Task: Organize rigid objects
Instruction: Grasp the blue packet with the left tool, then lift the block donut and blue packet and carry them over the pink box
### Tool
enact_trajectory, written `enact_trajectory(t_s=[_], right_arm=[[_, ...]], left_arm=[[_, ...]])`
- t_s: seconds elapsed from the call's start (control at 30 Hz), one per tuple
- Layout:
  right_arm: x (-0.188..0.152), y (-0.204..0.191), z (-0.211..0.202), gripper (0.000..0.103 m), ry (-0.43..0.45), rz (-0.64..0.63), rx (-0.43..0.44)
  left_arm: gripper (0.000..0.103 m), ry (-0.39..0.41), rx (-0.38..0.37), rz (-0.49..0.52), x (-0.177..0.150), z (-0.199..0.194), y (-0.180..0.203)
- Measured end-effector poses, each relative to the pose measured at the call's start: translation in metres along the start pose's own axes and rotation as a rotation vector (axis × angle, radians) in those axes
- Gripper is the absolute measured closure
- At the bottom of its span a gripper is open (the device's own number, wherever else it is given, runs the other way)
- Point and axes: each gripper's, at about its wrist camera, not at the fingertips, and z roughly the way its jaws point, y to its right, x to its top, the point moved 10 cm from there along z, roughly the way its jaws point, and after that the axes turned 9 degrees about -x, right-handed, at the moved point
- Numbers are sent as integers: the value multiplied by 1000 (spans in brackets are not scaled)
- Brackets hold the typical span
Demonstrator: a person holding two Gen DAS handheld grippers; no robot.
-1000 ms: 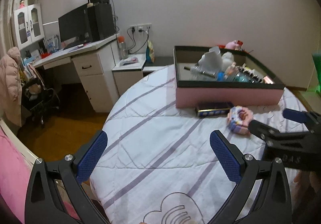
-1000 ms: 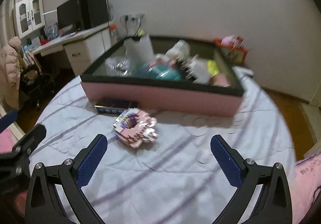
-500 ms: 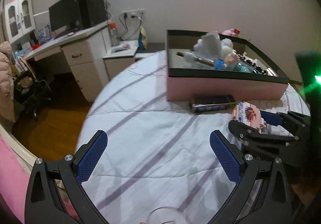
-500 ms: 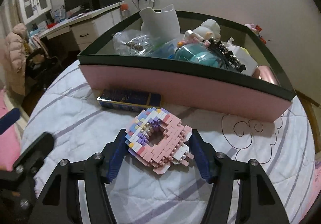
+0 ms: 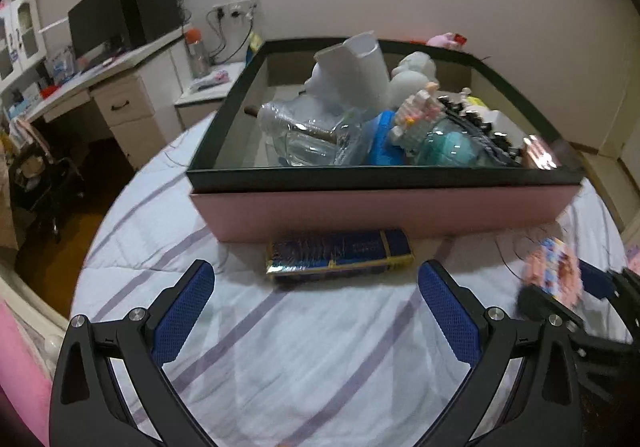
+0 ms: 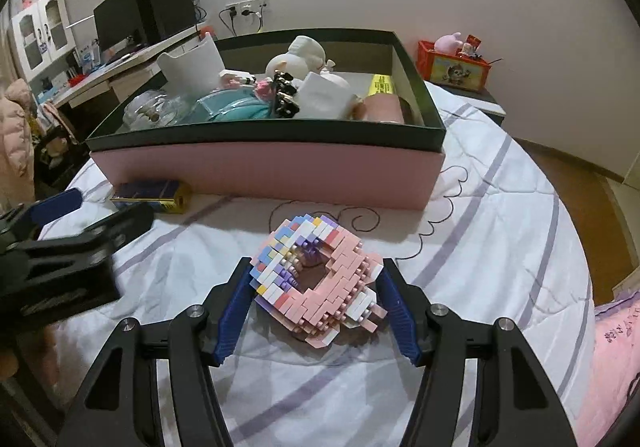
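Right fingers (image 6: 314, 293) now clamped on brick donut (image 6: 316, 279), left fingers (image 5: 316, 311) still spread, empty

Both wrist views low over the bed, facing the pink box (image 5: 384, 211) (image 6: 264, 175), shared, near

Box (image 6: 264, 175) on bed (image 6: 500, 247), centre-rear, holding assorted items. Tin (image 5: 340, 255) on bed, touching box's front wall, toward its left end. Brick ring (image 6: 316, 279) before box, right of tin, between right gripper's (image 6: 316, 301) fingers. Left gripper (image 5: 316, 311) before tin. Desk (image 5: 100, 87) behind, left of bed.
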Motion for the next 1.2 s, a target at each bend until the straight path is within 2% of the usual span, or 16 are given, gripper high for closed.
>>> enact_trajectory(t_s=[0.13, 0.37, 0.4, 0.43, 0.47, 0.6, 0.83, 1.0, 1.2], right_arm=[[2, 3, 3, 40, -4, -2, 30], [5, 0, 5, 40, -6, 4, 59], [5, 0, 5, 40, -6, 1, 58], [6, 0, 5, 40, -3, 0, 58], [5, 0, 5, 40, -4, -1, 57], [6, 0, 5, 40, 1, -3, 54], [8, -2, -13, 40, 54, 20, 62], [16, -2, -48, 40, 157, 43, 70], [27, -13, -101, 40, 288, 22, 54]], left_arm=[[0, -35, -16, -42, 2, 18, 1], [0, -65, -2, -22, 3, 34, 12], [3, -58, -7, -25, 4, 33, 12], [15, -48, -10, -28, 5, 31, 11], [18, -42, -15, -29, 5, 30, 10], [19, -33, -18, -3, 4, 24, 12], [19, 51, -9, 61, 4, -10, 17], [19, 119, -29, 61, 1, -44, 13], [19, 243, -32, 69, 4, -108, 13]])
